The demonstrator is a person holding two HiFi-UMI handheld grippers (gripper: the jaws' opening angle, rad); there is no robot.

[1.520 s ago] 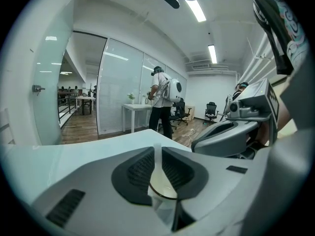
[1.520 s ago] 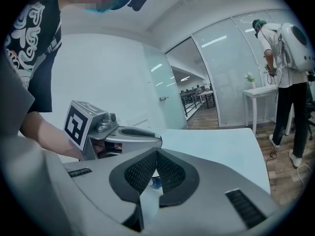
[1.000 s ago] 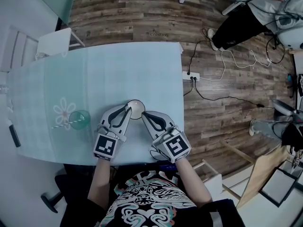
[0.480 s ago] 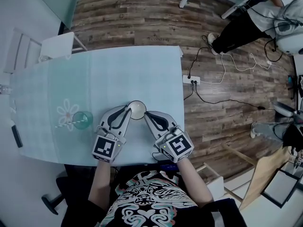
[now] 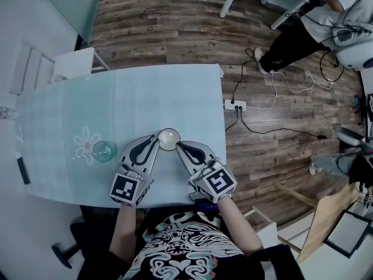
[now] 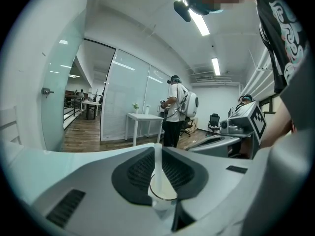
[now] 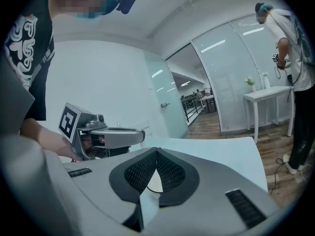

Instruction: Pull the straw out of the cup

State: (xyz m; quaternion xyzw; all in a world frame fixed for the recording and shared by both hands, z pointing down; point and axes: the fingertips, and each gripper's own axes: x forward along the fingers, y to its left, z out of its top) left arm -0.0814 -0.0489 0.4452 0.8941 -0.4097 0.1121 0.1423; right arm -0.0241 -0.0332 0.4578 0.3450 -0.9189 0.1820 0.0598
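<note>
Left gripper [image 6: 157, 149] is pinching a thin white straw [image 6: 157, 170] upright between nearly closed jaws, and has been lifting slightly over the past second. The straw's lower end is still sitting in the white cup [image 5: 168, 139] just below those jaws, so the pull seems barely begun. Right gripper [image 7: 156, 152] is clamping the cup's rim.
</note>
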